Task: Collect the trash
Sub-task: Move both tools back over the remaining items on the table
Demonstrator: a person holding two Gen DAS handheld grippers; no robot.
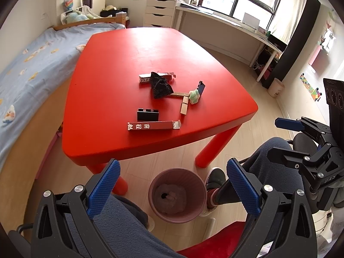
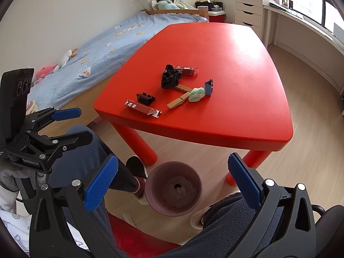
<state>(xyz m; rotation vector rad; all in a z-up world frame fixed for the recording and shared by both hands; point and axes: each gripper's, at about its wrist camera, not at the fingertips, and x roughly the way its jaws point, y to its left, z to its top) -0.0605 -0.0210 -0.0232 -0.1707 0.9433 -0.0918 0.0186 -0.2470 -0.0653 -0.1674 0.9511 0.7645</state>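
Your left gripper [image 1: 173, 185] — fingers spread wide apart, nothing between them, held low over your lap and short of the table. Your right gripper [image 2: 174, 180] — fingers likewise apart and empty, at a similar height beside it.

Red table [image 1: 133, 49] — carries all the trash, clustered toward the near half:
- Dark red carton with white characters [image 1: 153, 126], lying flat nearest the near edge, one end flap open.
- Black clip-like plastic piece [image 1: 148, 114], just behind that carton.
- Two tan wooden strips [image 1: 184, 105], meeting in an L shape.
- Crumpled black wad [image 1: 160, 85], resting across a second dark red carton [image 1: 144, 78] farther back.
- Pale green crumpled tissue [image 1: 194, 96], touching the tan strips.
- Blue plastic channel piece [image 1: 201, 87], standing tilted just beside the tissue.

Pink waste bin [image 1: 177, 195] — on the floor at the near table leg, between your feet and below your fingers; something pale lies at its bottom, too indistinct to identify.

Bed with light blue cover [image 1: 32, 68] — alongside the table on your left.
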